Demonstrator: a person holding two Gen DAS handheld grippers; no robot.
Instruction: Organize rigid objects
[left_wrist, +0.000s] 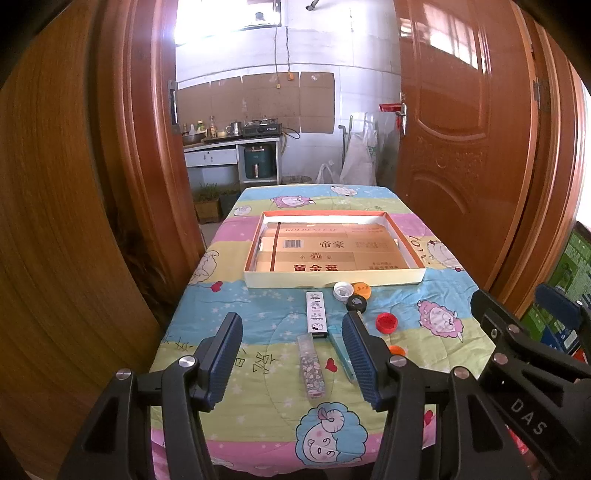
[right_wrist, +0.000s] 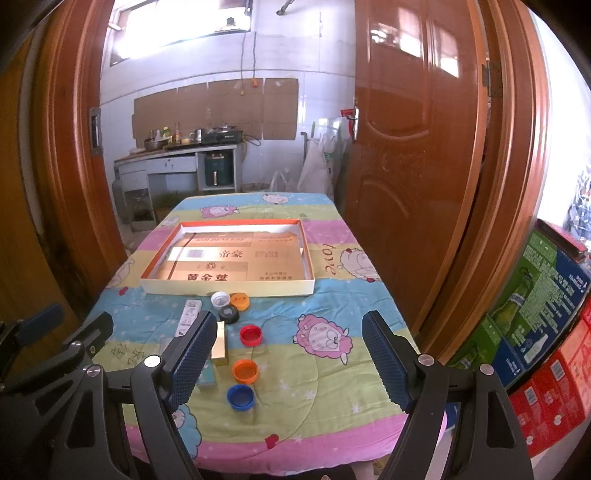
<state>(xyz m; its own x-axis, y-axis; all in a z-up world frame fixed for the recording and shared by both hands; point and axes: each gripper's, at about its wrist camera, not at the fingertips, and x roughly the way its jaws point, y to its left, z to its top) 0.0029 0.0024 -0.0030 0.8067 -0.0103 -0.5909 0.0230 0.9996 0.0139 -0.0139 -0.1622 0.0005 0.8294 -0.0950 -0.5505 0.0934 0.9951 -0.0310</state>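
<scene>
Left gripper (left_wrist: 291, 360), jaws wide, frames the patterned slim box (left_wrist: 312, 367) at lower centre, long axis pointing away toward the tray (left_wrist: 332, 277); right gripper (right_wrist: 290, 356) also gapes

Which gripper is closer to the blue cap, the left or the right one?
Right. The blue cap lies just ahead between the right gripper's open jaws; the left gripper hovers over the long boxes, further left.

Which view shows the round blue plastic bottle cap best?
The right wrist view: the round blue plastic bottle cap lies fully exposed on the cartoon-print tablecloth, nearest of the row below the round orange plastic cap. In the left wrist view it does not show at all; the left tool's right finger covers that area.
</scene>
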